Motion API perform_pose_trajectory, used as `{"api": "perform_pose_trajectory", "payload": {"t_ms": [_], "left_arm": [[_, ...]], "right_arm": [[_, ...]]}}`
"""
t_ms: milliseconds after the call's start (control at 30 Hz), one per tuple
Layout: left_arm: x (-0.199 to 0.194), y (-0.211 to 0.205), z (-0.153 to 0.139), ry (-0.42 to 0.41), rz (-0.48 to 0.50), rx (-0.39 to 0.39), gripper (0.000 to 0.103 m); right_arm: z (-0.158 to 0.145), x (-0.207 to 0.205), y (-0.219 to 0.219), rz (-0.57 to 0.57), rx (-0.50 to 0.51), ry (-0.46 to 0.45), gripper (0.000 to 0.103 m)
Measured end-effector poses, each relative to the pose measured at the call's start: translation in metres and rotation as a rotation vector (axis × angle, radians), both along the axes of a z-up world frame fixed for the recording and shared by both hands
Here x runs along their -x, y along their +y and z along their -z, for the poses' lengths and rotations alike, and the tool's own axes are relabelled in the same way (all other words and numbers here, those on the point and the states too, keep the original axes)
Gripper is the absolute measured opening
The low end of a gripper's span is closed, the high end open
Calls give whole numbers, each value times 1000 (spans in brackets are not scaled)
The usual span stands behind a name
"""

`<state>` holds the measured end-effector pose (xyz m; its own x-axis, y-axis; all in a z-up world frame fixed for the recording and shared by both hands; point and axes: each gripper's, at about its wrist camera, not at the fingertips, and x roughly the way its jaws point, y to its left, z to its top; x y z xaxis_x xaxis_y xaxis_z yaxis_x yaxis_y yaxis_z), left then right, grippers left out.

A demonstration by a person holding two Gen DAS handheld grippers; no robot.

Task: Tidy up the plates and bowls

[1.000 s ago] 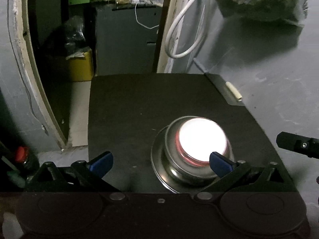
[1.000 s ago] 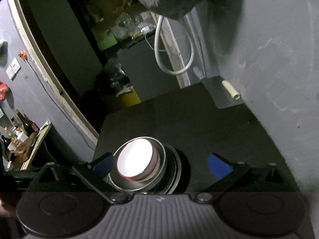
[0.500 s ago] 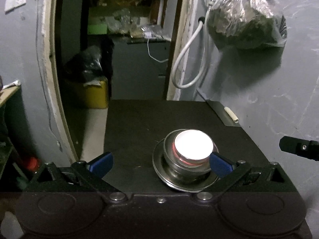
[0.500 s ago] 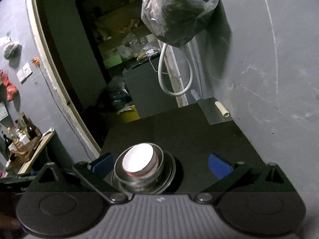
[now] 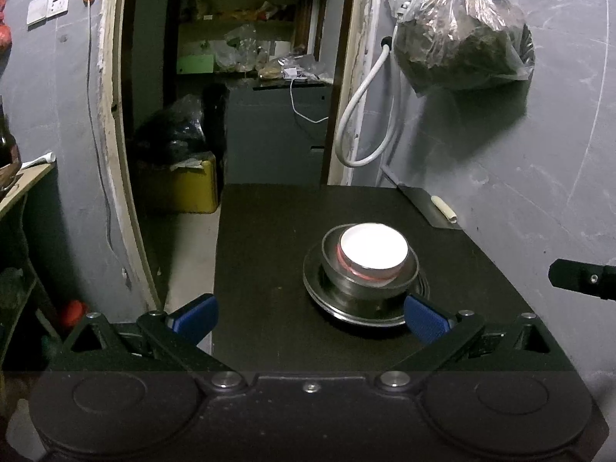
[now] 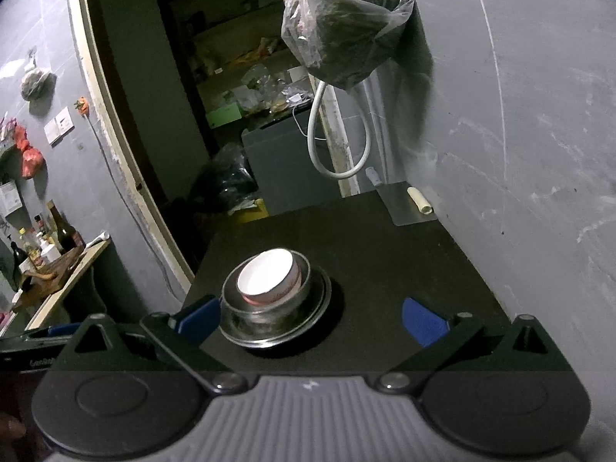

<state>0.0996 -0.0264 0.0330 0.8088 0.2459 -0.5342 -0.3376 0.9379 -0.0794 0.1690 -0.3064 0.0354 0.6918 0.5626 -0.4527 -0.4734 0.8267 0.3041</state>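
Note:
A stack stands on the black table (image 5: 269,231): a steel plate (image 5: 346,310) at the bottom, a steel bowl (image 5: 408,273) on it, and a white bowl with a red band (image 5: 373,250) nested inside. The stack also shows in the right wrist view, with the plate (image 6: 315,308), the steel bowl (image 6: 246,315) and the white bowl (image 6: 265,273). My left gripper (image 5: 308,315) is open and empty, near the table's front edge with its right finger beside the plate. My right gripper (image 6: 312,317) is open and empty, its left finger beside the stack.
A grey wall runs along the table's right side, with a hanging plastic bag (image 5: 462,34) and a white hose (image 5: 362,115). A small cream roll (image 5: 444,210) lies on a sheet at the table's back right. An open doorway and a yellow container (image 5: 188,188) lie beyond the left edge.
Both grippers have pulled back and up from the stack, so it looks smaller and farther. The stack has not moved.

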Motion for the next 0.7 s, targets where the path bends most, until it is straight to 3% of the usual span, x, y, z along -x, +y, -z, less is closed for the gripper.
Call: {"api": "perform_pose_trajectory", "payload": {"t_ms": [700], "left_arm": [[9,-5,6,20,14,14,102]], "right_arm": [[3,22,-6,0,13,5,103]]}}
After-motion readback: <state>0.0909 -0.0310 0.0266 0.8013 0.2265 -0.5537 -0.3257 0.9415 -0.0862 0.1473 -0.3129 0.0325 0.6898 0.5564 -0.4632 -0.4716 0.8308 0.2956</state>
